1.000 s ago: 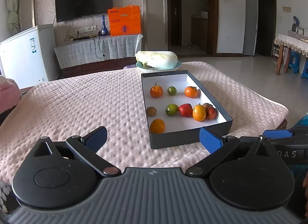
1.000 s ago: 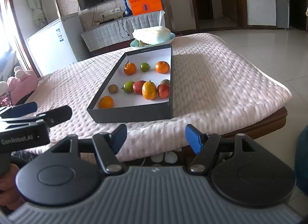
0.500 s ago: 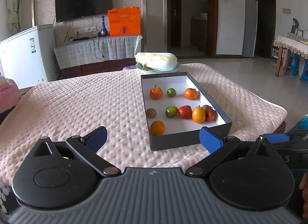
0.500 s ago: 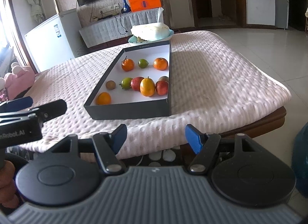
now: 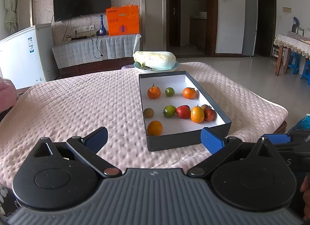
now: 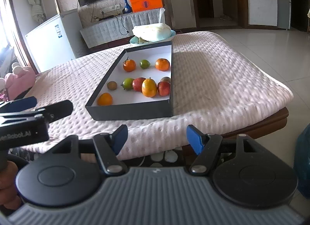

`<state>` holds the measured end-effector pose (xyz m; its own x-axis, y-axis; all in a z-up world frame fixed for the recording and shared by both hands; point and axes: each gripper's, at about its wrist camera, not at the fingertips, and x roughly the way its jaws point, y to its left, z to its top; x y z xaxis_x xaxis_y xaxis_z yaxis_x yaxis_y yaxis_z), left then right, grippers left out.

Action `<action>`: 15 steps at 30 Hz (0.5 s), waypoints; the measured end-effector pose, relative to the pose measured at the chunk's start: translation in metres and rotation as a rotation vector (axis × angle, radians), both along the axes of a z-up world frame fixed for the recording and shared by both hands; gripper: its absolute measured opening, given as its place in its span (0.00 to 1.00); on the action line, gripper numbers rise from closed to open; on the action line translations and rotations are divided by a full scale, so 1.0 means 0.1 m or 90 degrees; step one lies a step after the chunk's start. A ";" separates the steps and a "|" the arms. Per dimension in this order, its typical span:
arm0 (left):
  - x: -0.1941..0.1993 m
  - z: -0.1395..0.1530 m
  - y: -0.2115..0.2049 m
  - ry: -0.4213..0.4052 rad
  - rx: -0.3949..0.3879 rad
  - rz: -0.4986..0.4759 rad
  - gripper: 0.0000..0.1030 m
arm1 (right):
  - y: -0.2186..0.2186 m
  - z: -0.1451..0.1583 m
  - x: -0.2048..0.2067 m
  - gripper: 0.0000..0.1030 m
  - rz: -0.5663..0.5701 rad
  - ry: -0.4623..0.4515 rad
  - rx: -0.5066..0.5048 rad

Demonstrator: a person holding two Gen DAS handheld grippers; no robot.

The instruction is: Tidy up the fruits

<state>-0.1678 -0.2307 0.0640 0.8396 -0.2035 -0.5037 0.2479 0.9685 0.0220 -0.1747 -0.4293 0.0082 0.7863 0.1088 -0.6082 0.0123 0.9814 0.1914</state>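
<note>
A dark shallow box (image 5: 186, 141) with a white floor lies on the pink quilted table (image 5: 77, 105) and holds several small fruits: oranges (image 5: 154, 127), a green one (image 5: 169, 91), red ones (image 5: 183, 111) and a brown one (image 5: 148, 112). The box also shows in the right wrist view (image 6: 131, 111). My left gripper (image 5: 154, 137) is open and empty, short of the box's near wall. My right gripper (image 6: 157, 136) is open and empty, over the table's near edge, below the box. The left gripper shows at the left of the right wrist view (image 6: 46, 106).
A plate with a cabbage (image 5: 156, 61) stands just behind the box. A white fridge (image 5: 25, 54) is at the back left, a TV and an orange bag (image 5: 123, 20) by the wall. A pink plush toy (image 6: 18, 81) sits at the table's left. The tiled floor lies to the right.
Both grippers have pulled back and dropped slightly, so the box looks a little farther in the left view. The jaws stayed open. The fruits have not moved.
</note>
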 end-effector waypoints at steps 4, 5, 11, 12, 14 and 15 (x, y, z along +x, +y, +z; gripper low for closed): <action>0.03 0.00 0.00 0.003 -0.002 0.002 1.00 | -0.01 0.00 0.00 0.67 0.001 0.000 0.003; 0.04 0.00 0.00 0.004 -0.003 0.002 1.00 | -0.01 0.00 0.01 0.67 0.001 0.000 0.003; 0.07 -0.01 -0.03 0.007 -0.002 -0.002 1.00 | 0.00 0.00 0.02 0.67 0.002 0.000 0.004; 0.07 -0.01 -0.03 0.006 -0.002 -0.003 0.99 | 0.00 0.00 0.02 0.67 0.002 0.000 0.004; 0.08 -0.03 -0.04 0.006 0.000 -0.005 0.99 | 0.00 0.00 0.01 0.67 0.002 0.000 0.004; 0.10 -0.04 -0.05 0.013 -0.001 -0.011 0.99 | 0.00 0.00 0.01 0.67 0.002 0.000 0.004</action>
